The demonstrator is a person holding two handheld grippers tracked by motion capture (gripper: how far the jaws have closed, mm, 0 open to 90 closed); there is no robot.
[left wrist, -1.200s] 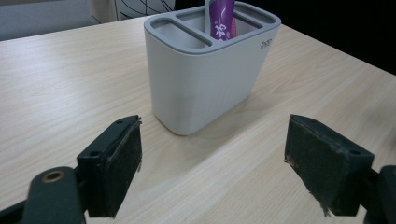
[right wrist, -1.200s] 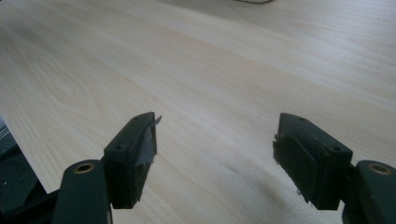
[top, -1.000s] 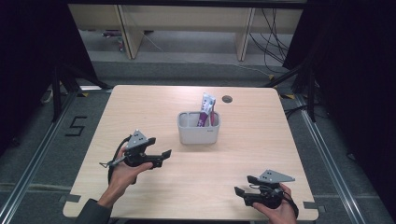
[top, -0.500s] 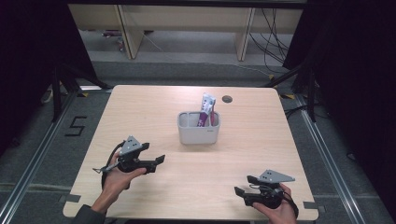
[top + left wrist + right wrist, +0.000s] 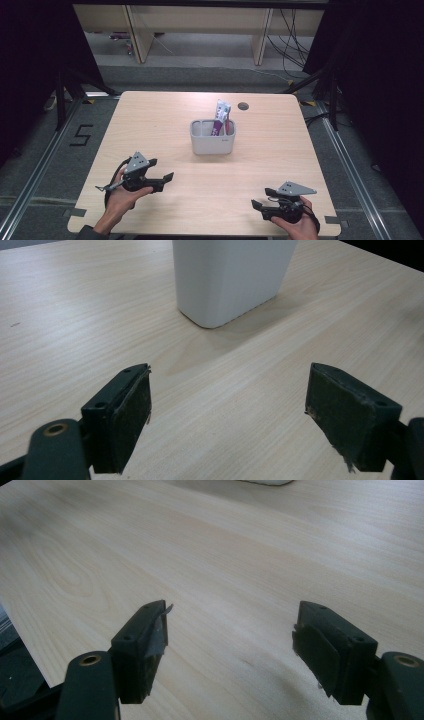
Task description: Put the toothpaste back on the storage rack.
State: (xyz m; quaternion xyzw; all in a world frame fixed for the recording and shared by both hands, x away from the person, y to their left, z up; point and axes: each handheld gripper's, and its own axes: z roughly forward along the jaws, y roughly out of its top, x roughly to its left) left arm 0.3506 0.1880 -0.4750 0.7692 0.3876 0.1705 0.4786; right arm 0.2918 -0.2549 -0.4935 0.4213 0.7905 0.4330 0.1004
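- Resting low over the near edge of the pale wood-grain surface (image 5: 150, 125), the right tongs (image 5: 259, 198) sit with their jaws spread wide and nothing between them; the right gripper view has bare wood between the two black pads.
- Hovering at the near left, the left tongs (image 5: 168, 180) are likewise spread apart and empty, and point toward the middle of the surface.
- Ahead of them in the left gripper view stands the white rectangular plastic holder (image 5: 227, 277), upright and well apart from the pads.
- From the high view the holder (image 5: 212, 137) sits near the centre of the surface, with a purple-and-white toothpaste tube (image 5: 220, 117) standing in its right compartment and leaning slightly; the left compartment looks empty.
- Beyond it, a small round dark cable hole (image 5: 243, 106) marks the far edge.
- Judging from this, the step in hand is an approach: the left tongs should advance level, keep the jaws wide, and come at the tube from above, so the light holder is not pushed or tipped.
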